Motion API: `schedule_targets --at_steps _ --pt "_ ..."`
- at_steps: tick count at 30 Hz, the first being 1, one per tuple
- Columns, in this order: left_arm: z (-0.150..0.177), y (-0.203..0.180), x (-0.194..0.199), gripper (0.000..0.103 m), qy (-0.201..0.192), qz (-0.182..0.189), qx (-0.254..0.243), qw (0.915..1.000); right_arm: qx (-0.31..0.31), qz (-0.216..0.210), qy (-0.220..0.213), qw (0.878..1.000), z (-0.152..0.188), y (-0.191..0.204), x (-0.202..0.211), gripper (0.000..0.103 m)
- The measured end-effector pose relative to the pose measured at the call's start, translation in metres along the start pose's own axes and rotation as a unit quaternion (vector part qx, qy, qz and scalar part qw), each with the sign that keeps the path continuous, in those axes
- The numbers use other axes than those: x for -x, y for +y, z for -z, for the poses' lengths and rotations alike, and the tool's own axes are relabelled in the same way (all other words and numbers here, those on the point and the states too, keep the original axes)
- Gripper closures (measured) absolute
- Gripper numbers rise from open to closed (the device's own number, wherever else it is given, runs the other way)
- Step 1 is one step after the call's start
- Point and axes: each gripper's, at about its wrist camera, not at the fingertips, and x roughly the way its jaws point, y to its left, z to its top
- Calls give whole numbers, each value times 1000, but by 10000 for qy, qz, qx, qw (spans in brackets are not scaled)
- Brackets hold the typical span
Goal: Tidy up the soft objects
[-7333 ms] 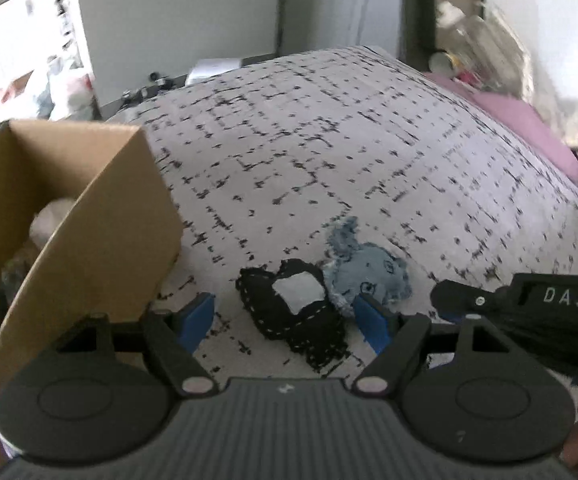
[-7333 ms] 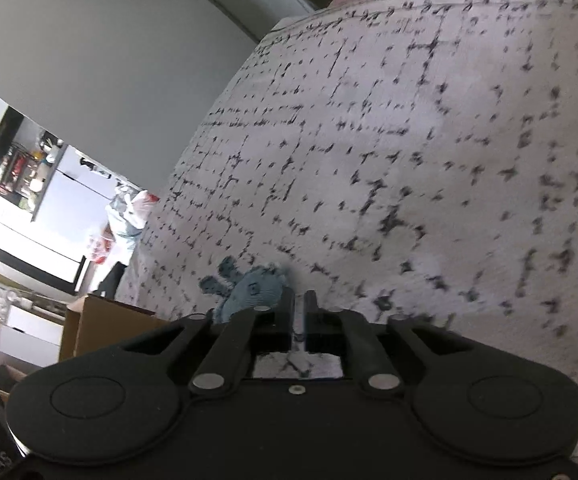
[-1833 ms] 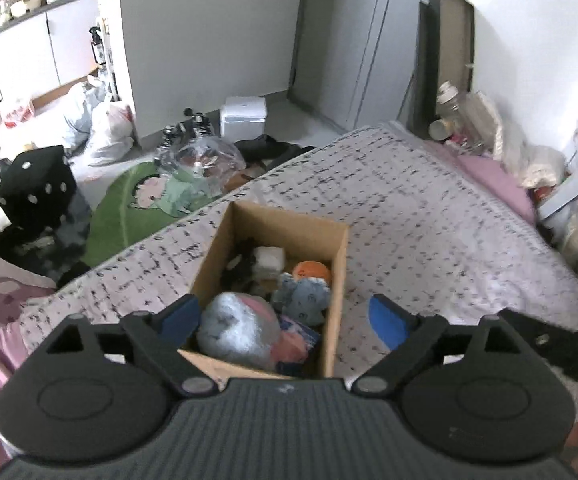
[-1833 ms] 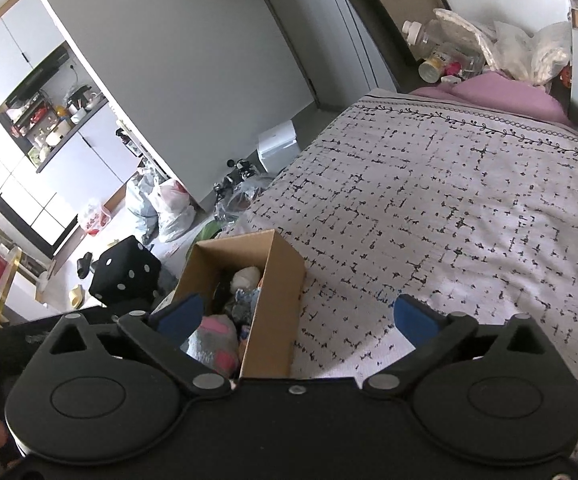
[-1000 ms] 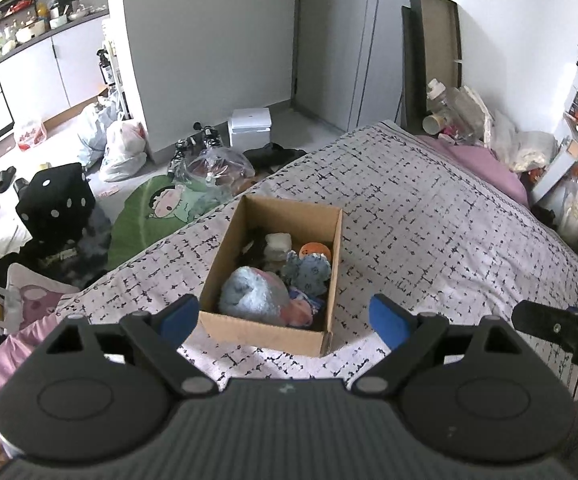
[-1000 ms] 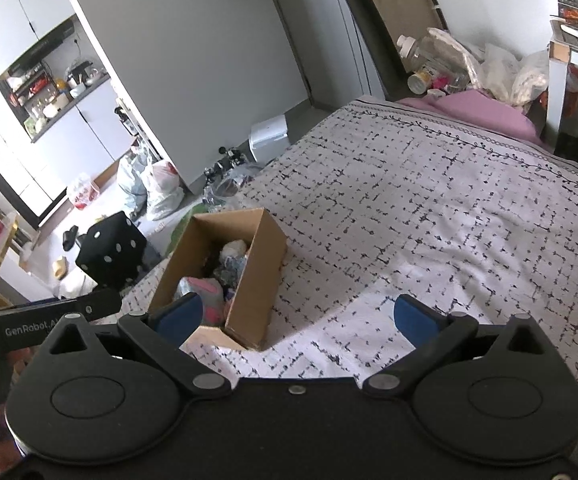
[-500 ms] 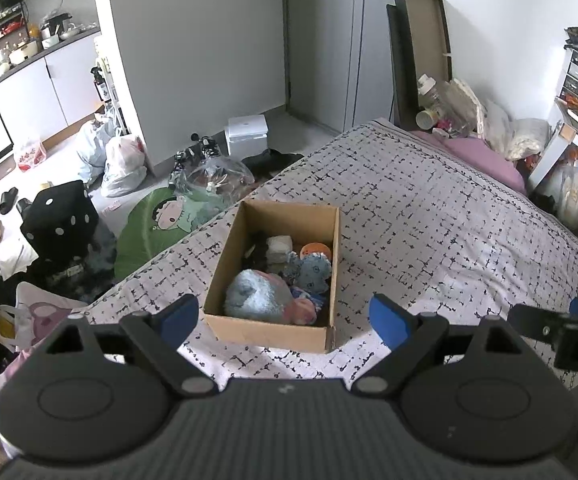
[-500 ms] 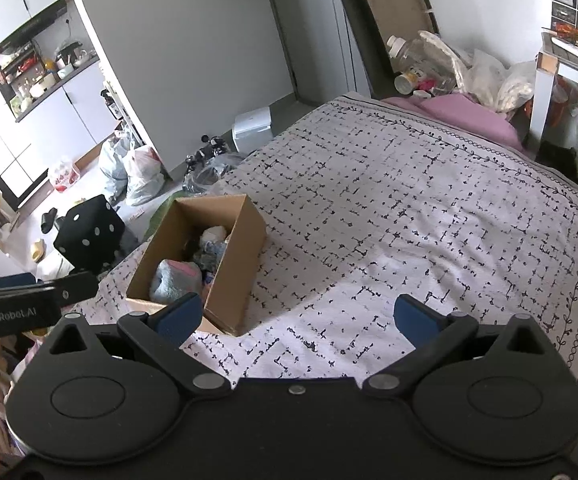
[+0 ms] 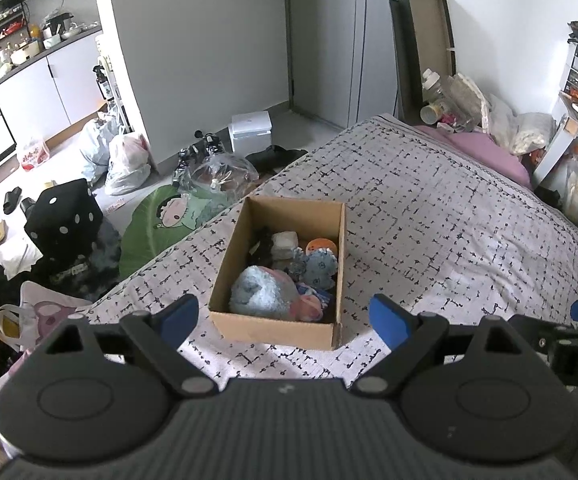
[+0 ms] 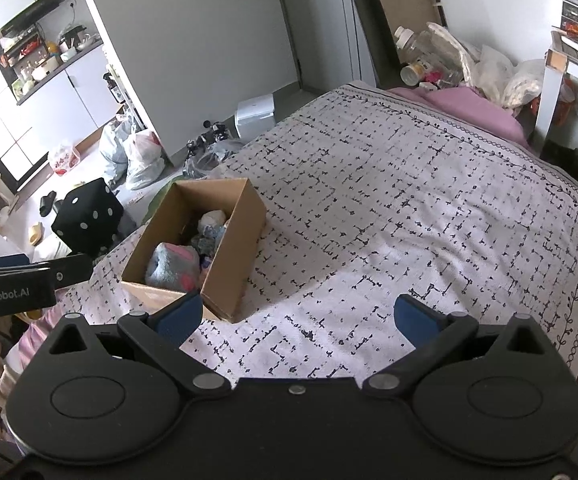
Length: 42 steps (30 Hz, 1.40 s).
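An open cardboard box [image 9: 339,264] sits on the bed near its left edge and also shows in the right wrist view [image 10: 233,256]. Several soft toys lie inside: a large blue-and-pink plush [image 9: 263,294], a small blue-grey plush [image 9: 317,266], an orange one [image 9: 321,245] and a white block [image 9: 285,240]. My left gripper [image 9: 285,318] is open and empty, high above the box. My right gripper [image 10: 297,318] is open and empty, high above the bed to the right of the box.
The bed [image 10: 409,220] has a white cover with black dashes and a pink pillow [image 10: 469,106] at its far end. On the floor to the left lie a black dice cushion [image 9: 65,216], plastic bags [image 9: 117,160] and a green cushion [image 9: 157,220]. A desk [image 10: 569,64] stands at the right.
Both grippers have risen and drawn back from the bed, so the box looks smaller and more of the room shows. Earlier, two small plush toys lay on the bed; now they are in the box.
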Motion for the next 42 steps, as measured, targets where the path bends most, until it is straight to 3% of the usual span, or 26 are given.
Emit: schedule_targets --at_steps 8,42 --pt "-1 0 0 12 -21 190 101 9998 -13 67 -14 10000 0 1 1 0" --pt "6 -4 -5 12 41 122 -106 9999 11 200 -50 9998 -1 -3 9 0"
